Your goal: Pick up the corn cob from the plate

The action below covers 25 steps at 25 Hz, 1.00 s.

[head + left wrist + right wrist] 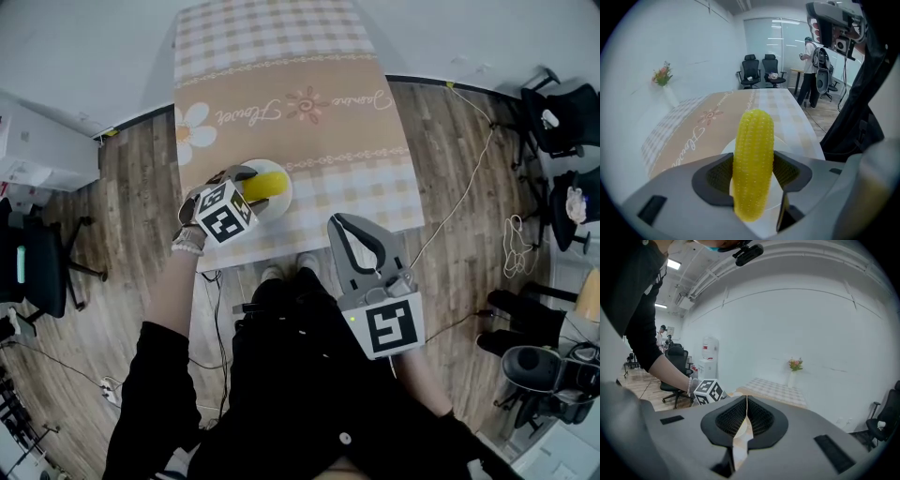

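Observation:
The yellow corn cob (753,154) stands on end between the pads of my left gripper (752,172), which press on both its sides. Behind and under it lies the white plate (726,147). In the head view the left gripper (257,189) is over the plate (285,195) near the table's front edge, with the corn cob (266,183) in its jaws. My right gripper (345,225) hovers off the table's front right corner, jaws together and empty. In the right gripper view its pads meet (746,420), and the left gripper's marker cube (708,391) shows beyond.
The table (281,94) has a beige and checked cloth with flower prints. A vase of flowers (794,367) stands against the wall. Office chairs (561,117) and cables (511,244) are on the wooden floor to the right. A person (811,70) stands far off.

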{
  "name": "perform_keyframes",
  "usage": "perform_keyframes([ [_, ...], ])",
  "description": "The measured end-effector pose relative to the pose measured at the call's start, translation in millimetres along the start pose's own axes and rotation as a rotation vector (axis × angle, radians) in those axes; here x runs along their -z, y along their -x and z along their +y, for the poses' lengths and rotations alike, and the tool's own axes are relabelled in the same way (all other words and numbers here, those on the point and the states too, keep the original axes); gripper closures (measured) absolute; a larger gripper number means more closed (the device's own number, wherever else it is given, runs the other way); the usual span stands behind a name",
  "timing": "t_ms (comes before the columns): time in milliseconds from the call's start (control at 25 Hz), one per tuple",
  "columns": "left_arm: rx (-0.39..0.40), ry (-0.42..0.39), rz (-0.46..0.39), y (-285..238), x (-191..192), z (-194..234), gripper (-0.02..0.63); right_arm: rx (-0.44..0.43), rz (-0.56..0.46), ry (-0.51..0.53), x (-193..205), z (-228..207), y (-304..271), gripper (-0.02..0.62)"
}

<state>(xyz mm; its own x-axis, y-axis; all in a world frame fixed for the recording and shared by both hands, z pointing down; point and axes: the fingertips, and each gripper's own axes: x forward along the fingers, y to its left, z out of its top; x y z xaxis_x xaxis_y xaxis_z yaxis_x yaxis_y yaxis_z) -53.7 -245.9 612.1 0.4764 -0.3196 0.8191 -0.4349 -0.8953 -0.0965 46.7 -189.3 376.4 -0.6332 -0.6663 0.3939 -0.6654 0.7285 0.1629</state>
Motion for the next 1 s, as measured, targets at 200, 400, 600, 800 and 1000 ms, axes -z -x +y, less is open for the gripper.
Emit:
perform_keyframes([
  [200,-0.062,0.089,-0.072,20.0,-7.5,4.9,0.342,-0.015,-0.013,0.017,-7.4,4.2,-2.5,0.552],
  [400,-0.127,0.197,-0.131,42.3,-12.8,9.8,0.344,-0.026,-0.037,0.035,-16.0,5.9,-4.5,0.552],
  [600,-0.201,0.279,-0.212,72.1,-21.4,15.3,0.344,-0.030,-0.063,0.056,-25.7,5.1,-6.4,0.552],
  [800,-0.273,0.310,-0.271,104.2,-32.6,16.6,0.344,-0.028,-0.088,0.075,-34.9,1.6,-7.2,0.552],
  [1000,-0.344,0.298,-0.343,145.1,-55.8,20.9,0.344,-0.011,-0.127,0.080,-46.9,-4.7,-6.0,0.552],
])
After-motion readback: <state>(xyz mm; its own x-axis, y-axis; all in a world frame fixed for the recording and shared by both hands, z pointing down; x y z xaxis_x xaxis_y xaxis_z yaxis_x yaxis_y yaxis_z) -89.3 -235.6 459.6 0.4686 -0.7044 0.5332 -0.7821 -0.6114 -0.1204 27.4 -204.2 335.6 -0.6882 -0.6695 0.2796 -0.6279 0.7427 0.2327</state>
